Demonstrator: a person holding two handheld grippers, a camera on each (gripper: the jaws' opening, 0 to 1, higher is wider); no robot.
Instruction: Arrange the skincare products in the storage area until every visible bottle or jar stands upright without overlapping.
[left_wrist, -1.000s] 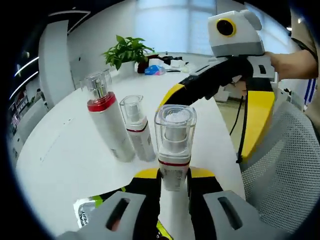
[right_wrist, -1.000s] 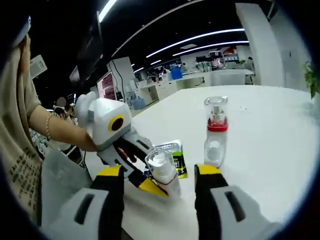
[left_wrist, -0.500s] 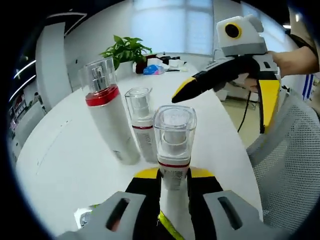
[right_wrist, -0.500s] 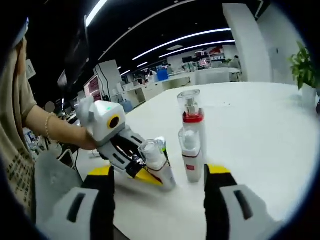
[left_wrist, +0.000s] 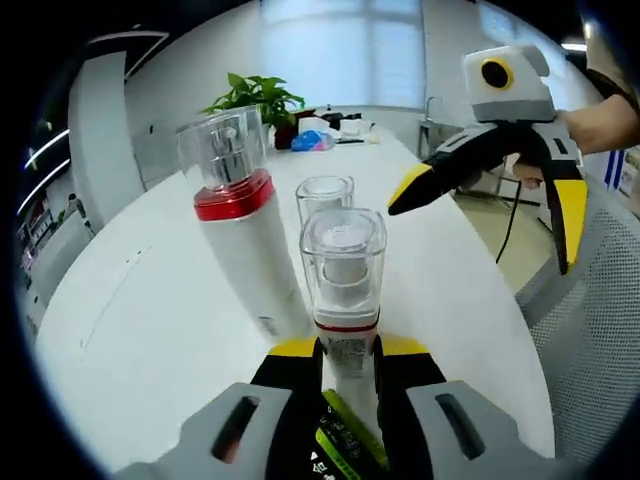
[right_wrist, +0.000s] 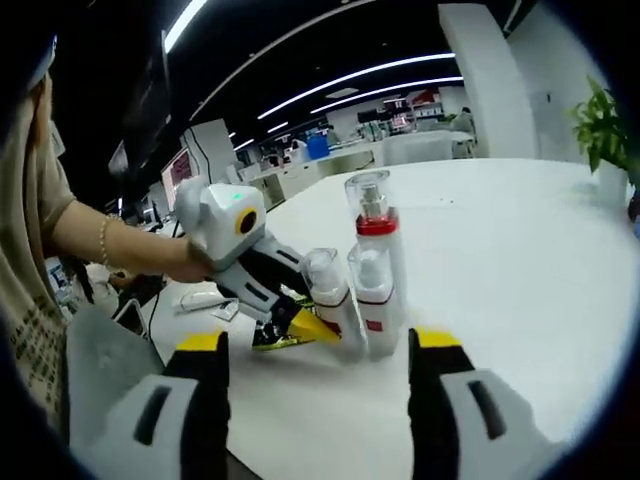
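My left gripper (left_wrist: 347, 352) is shut on a white pump bottle (left_wrist: 345, 290) with a clear square cap and a red band. In the right gripper view this bottle (right_wrist: 327, 292) leans slightly, close beside a smaller white bottle (right_wrist: 374, 300), in the left gripper (right_wrist: 312, 322) held by a hand. A tall bottle with a red collar (left_wrist: 243, 235) stands just left of the held one, and the smaller bottle's clear cap (left_wrist: 325, 194) shows behind it. The tall bottle (right_wrist: 373, 222) rises behind the smaller one. My right gripper (right_wrist: 320, 340) is open with nothing between its fingers, and hangs at the right (left_wrist: 485, 225).
A green sachet (right_wrist: 274, 336) lies flat on the white table (left_wrist: 130, 320) under the left gripper. A potted plant (left_wrist: 256, 100) and small clutter sit at the table's far end. A mesh chair (left_wrist: 590, 350) stands off the table's right edge.
The left gripper has carried its bottle up close to the two standing bottles. The right gripper has drawn back to the right, away from the bottles, still open.
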